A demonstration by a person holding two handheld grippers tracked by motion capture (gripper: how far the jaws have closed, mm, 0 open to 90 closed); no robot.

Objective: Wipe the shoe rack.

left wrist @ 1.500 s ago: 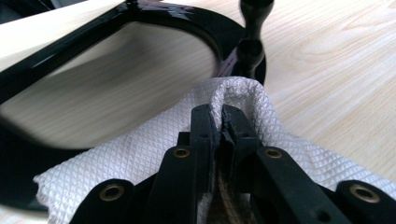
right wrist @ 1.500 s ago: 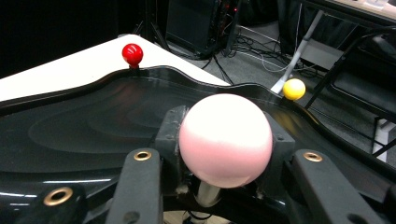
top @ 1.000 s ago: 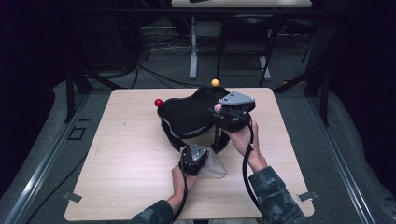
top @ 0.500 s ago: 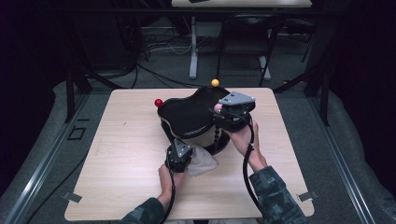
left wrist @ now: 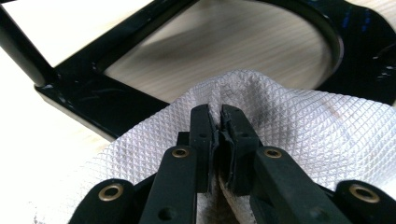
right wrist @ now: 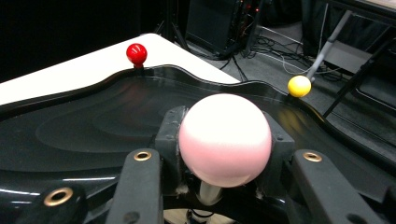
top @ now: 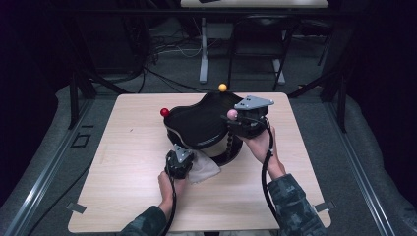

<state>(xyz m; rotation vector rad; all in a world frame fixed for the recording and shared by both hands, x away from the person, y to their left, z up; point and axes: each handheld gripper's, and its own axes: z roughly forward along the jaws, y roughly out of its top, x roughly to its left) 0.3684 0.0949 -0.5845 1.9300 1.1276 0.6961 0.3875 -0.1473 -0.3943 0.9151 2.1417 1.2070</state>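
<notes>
On the table: a glossy black tray (top: 206, 125) with a wavy rim stands raised on a black frame (left wrist: 79, 91) near the middle of the light wooden tabletop (top: 123, 162), and both of the person's hands work at its near side.

Left gripper (top: 179, 162): its jaws are pressed together on a fold of white waffle-weave cloth (left wrist: 299, 126), which bunches up between the tips (the left gripper view shows the pinch plainly).

Cloth: in the high view the cloth (top: 204, 168) lies on the tabletop just in front of the tray's near edge, beside the left gripper; in the left gripper view it rests against the black frame under the tray.

Right gripper (top: 235, 118): its jaws are clamped on a pink ball knob (right wrist: 225, 140) at the tray's near right rim, one jaw on each side of the ball.

Pink ball knob: it sits on a short pale stem at the rim, seen in the high view as a small pink ball (top: 232, 114) under the gripper's grey plate.

Other knobs: a red ball (top: 164, 112) stands at the tray's left rim and a yellow ball (top: 223, 87) at its far rim, well apart from each other (both also show beyond the pink one in the right gripper view).

Sleeves: camouflage-patterned, entering from the bottom edge.
</notes>
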